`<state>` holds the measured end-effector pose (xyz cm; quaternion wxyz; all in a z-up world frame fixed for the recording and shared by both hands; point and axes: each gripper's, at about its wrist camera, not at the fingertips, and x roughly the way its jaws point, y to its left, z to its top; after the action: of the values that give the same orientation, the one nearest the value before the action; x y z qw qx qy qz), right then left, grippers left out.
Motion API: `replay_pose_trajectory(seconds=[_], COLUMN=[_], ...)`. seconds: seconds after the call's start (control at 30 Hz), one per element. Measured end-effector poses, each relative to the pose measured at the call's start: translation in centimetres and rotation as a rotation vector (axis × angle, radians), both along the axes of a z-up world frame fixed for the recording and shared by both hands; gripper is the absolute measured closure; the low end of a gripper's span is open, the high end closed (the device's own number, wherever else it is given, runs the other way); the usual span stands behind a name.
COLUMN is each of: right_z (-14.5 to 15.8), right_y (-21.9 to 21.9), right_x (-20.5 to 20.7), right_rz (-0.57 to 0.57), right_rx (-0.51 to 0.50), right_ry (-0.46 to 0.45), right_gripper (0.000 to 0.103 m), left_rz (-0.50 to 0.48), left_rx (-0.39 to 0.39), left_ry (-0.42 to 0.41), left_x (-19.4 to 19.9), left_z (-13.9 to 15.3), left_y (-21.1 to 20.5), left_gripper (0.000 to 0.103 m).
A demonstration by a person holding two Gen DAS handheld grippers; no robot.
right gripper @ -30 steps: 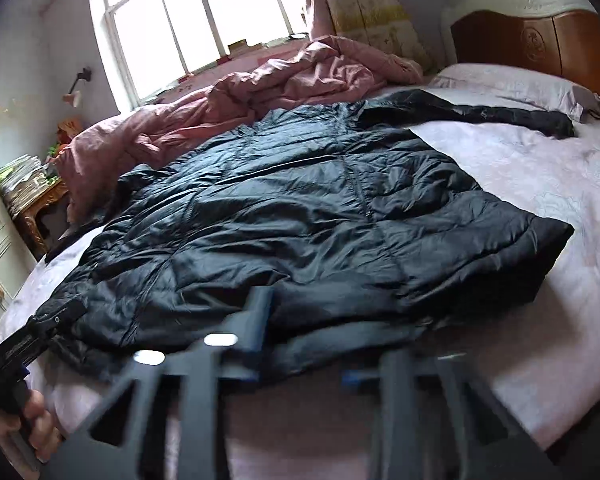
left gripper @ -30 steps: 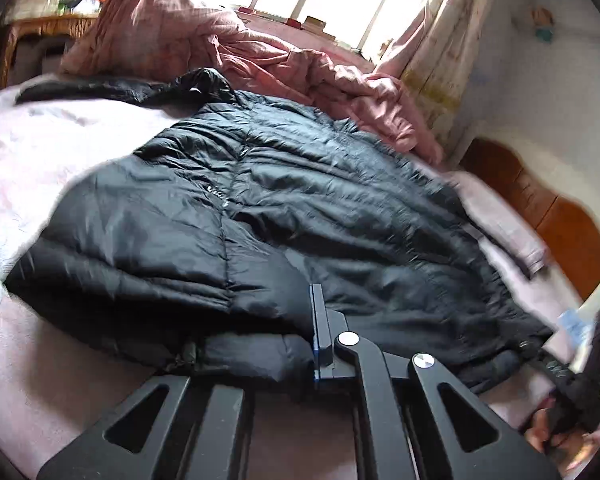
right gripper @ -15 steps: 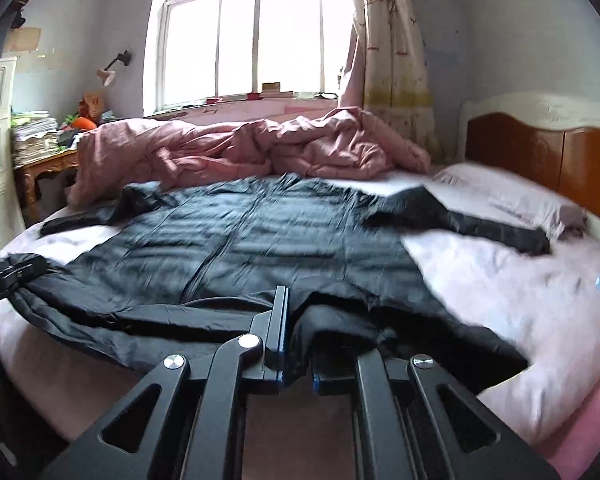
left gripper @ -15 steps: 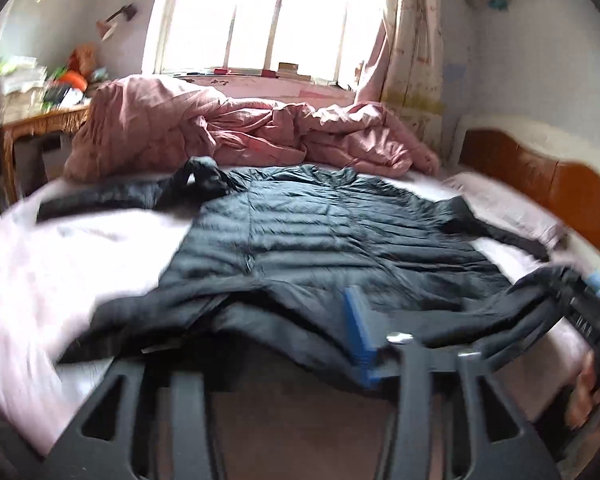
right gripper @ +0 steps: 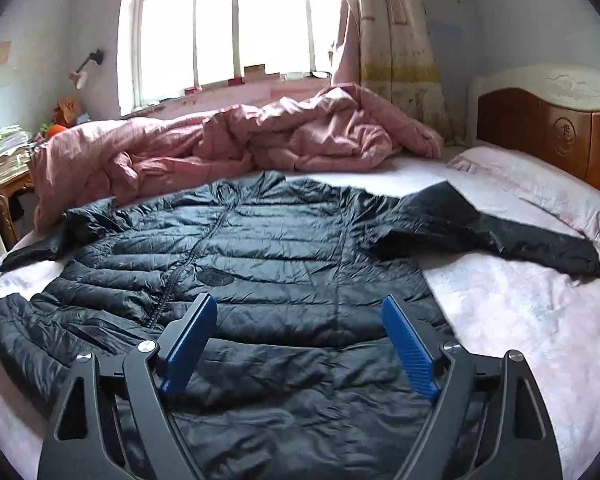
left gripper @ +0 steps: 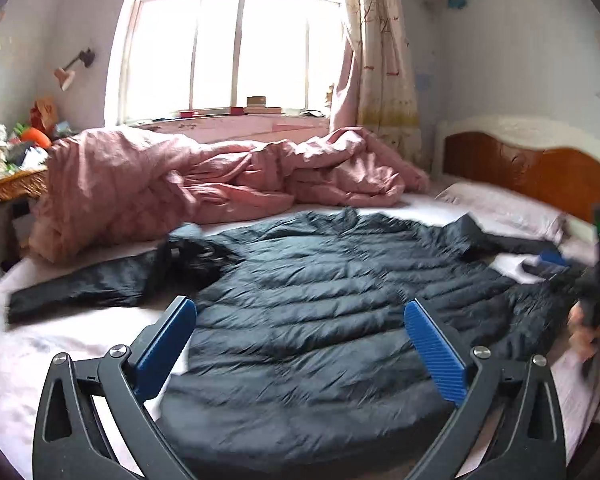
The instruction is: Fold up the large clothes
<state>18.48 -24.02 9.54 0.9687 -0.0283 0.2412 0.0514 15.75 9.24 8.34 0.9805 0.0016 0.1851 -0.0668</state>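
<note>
Black quilted puffer jacket lies flat — light, soft, slippery shell. Take hold at hem or sleeve cuff. Left gripper and right gripper jaws opening — nothing between them.

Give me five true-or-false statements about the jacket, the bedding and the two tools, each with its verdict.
1. The black jacket lies spread on the bed. True.
2. The left tool clamps the jacket hem. False: its jaws are opening, nothing pinched.
3. A pink quilt is heaped by the window. True.
4. The right tool holds a sleeve. False: it holds nothing, jaws opening.
5. Both sleeves are folded in. False: they stretch outward.
</note>
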Motion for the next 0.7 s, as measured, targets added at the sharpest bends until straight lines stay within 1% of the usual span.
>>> replay_pose_trajectory(seconds=[0.1,0.13,0.17,0.23,0.3,0.33,0.37,0.4,0.43,0.47,0.5,0.57,0.63,0.67,0.7], right_z=[1.1,1.2,1.2,0.4,-0.9,-1.9,-2.9,-3.9,-4.8,-5.5,-5.7,-5.5,-5.3,-4.8,-4.2], right_y=[-1.3,-2.1,-2.7,-4.9,-7.2,-8.3,-9.1,-9.5,-9.8,-10.2,-10.4,-10.7,-10.8,-10.8,-10.4], right_x=[-2.3,-2.9,-3.0,-3.2,-2.9,-2.6,-2.2,-1.8,-1.5,-1.0,-0.9,-1.0,-1.2,-1.6,-2.1], right_rz=[-0.062,-0.080,-0.088,-0.109,-0.149,-0.160,-0.164,-0.181,-0.216,-0.284,-0.321,-0.333,-0.372,-0.372,-0.360], right_rx=[-0.118,-0.138,-0.137,-0.075,0.027,0.088,0.125,0.121,0.092,0.034,0.009,0.003,-0.033,-0.032,-0.032], right_ry=[-0.063,-0.064,-0.051,0.022,0.103,0.161,0.222,0.272,0.307,0.338,0.339,0.328,0.308,0.279,0.244], right_gripper=[0.015,0.014,0.013,0.013,0.013,0.013,0.013,0.013,0.013,0.013,0.013,0.013,0.013,0.013,0.013], left_rz=[0.076,0.087,0.095,0.116,0.147,0.165,0.205,0.267,0.319,0.332,0.345,0.405,0.413,0.384,0.335], left_rx=[0.063,0.066,0.067,0.072,0.096,0.125,0.177,0.236,0.269,0.258,0.241,0.236,0.211,0.186,0.149], left_ry=[0.030,0.046,0.070,0.132,0.189,0.201,0.208,0.220,0.245,0.275,0.300,0.335,0.323,0.269,0.178], left_x=[-1.3,-1.7,-1.8,-1.2,-0.2,0.1,0.6,1.0,1.6,2.0,2.3,2.6,2.3,1.4,0.0], left_z=[-0.7,-1.2,-1.8,-3.2,-4.3,-5.0,-5.7,-6.4,-7.0,-7.3,-7.5,-7.8,-7.7,-7.0,-5.8], left_y=[0.3,0.6,0.8,1.1,0.9,0.8,0.5,0.4,0.4,0.8,1.4,2.2,2.6,2.4,2.1], left_gripper=[0.000,0.000,0.000,0.000,0.000,0.000,0.000,0.000,0.000,0.000,0.000,0.000,0.000,0.005,0.005])
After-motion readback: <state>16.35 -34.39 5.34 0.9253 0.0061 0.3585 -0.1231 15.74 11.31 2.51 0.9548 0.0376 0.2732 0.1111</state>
